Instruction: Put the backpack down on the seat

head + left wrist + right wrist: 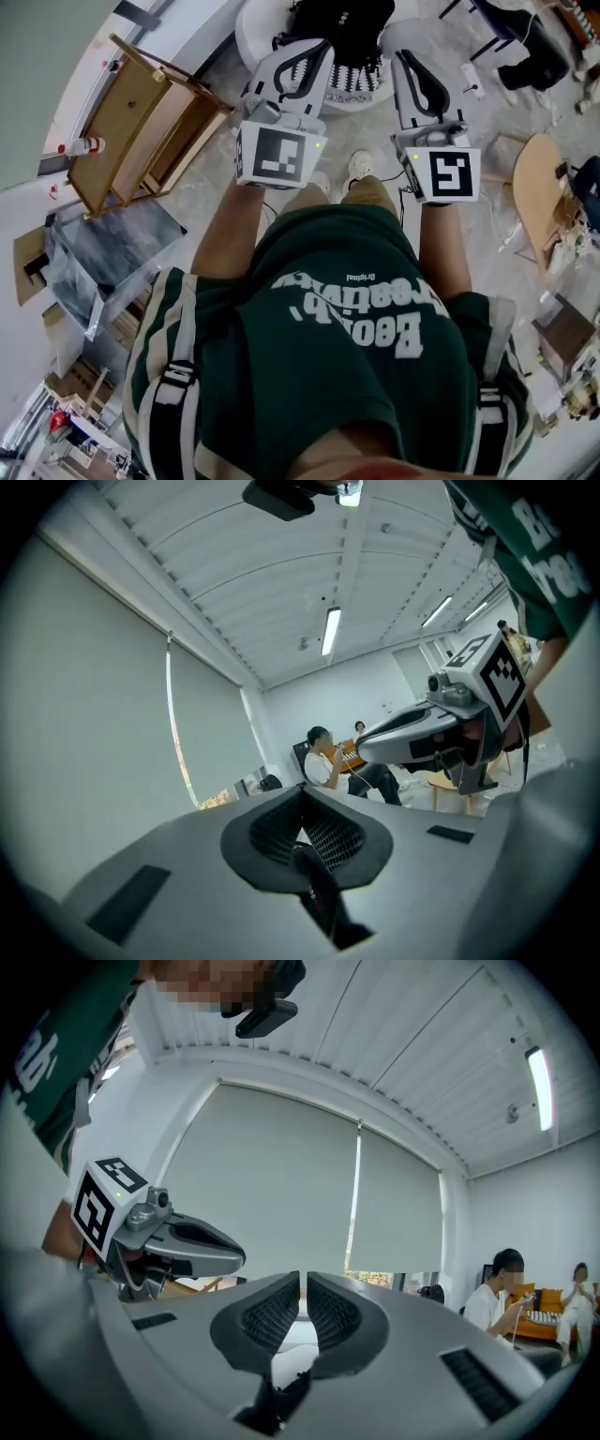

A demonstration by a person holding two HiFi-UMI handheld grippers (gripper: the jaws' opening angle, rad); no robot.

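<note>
Green shirt fills the lower frame. Black backpack sits on the white seat at top centre, just past both grippers. Left gripper clenched and empty. Right gripper clenched too, nothing between its jaws.

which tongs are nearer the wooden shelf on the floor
Left. The left tongs are just right of the wooden shelf in the head view; the right tongs are farther right, past the left ones.

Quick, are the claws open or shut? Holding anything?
Left claw: shut, holding nothing.
Right claw: shut, holding nothing.
</note>
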